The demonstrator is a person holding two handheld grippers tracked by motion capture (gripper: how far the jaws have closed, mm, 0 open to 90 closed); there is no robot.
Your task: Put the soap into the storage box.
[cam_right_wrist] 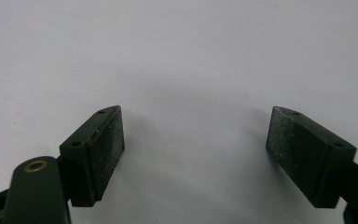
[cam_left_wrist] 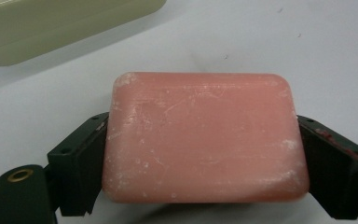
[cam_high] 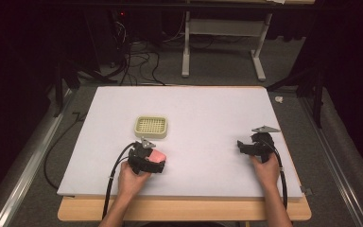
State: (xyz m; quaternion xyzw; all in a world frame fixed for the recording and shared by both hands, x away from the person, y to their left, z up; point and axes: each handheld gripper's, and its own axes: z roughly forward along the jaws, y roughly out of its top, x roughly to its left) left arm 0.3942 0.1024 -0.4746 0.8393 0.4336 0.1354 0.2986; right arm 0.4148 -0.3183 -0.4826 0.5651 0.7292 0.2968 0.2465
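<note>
Pink rectangular soap bar (cam_left_wrist: 205, 137) pinched crosswise in my left gripper (cam_high: 147, 160) jaws; cream slotted plastic soap dish (cam_high: 151, 126) just ahead. Right gripper (cam_high: 256, 145) jaws spread, well apart.

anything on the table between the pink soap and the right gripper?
Nothing: in the high view, bare white table separates the pink soap from the right gripper.

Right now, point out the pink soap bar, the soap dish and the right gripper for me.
pink soap bar (cam_left_wrist: 203, 140): left gripper view, centre of its top face.
soap dish (cam_high: 151, 126): high view, its slotted grid.
right gripper (cam_right_wrist: 193, 149): right gripper view, midway between its open fingers.
</note>
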